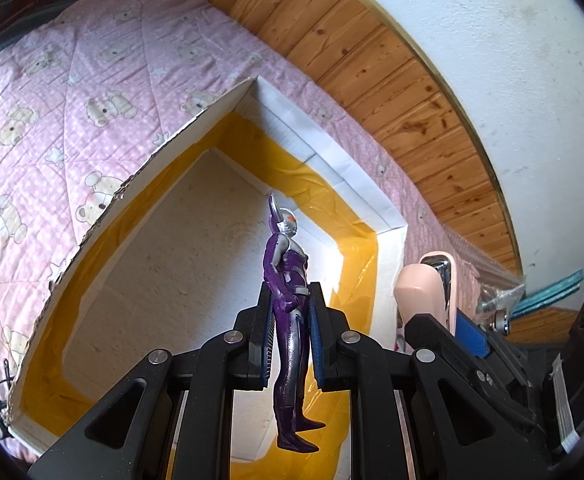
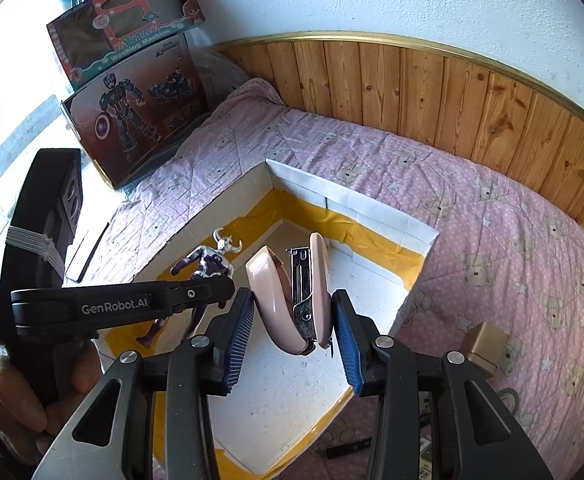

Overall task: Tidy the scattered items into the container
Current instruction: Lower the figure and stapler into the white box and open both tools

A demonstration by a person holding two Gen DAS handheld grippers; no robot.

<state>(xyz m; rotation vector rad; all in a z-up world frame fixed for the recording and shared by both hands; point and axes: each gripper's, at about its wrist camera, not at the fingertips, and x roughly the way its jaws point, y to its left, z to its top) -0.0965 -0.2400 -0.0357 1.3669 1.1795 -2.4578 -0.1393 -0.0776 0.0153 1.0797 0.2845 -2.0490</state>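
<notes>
The left gripper [image 1: 288,344] is held over the open white box [image 1: 372,196], its blue pads clamped on the waist and thighs of a purple and silver action figure [image 1: 287,280] that hangs upright between them, horned head up and feet dangling below the fingers. In the right wrist view a bare hand [image 2: 15,396] grips the left tool's black handle at the box's left edge. The right gripper [image 2: 294,328] hovers over the same box [image 2: 392,224], jaws closed on a pale pink stapler [image 2: 287,292] that is hinged wide open into a U, metal magazine exposed, one pink arm against each pad. Both items are in the air above the box's white floor, which has yellow tape round its inner walls. The box sits on a bed covered with a pink quilt [image 2: 492,220] printed with teddy bears, close to the wood-panelled wall [image 2: 432,92]. Two toy cartons [image 2: 131,92] lean at the bed's far left corner, and a small tan box [image 2: 486,346] lies on the quilt near its right edge
</notes>
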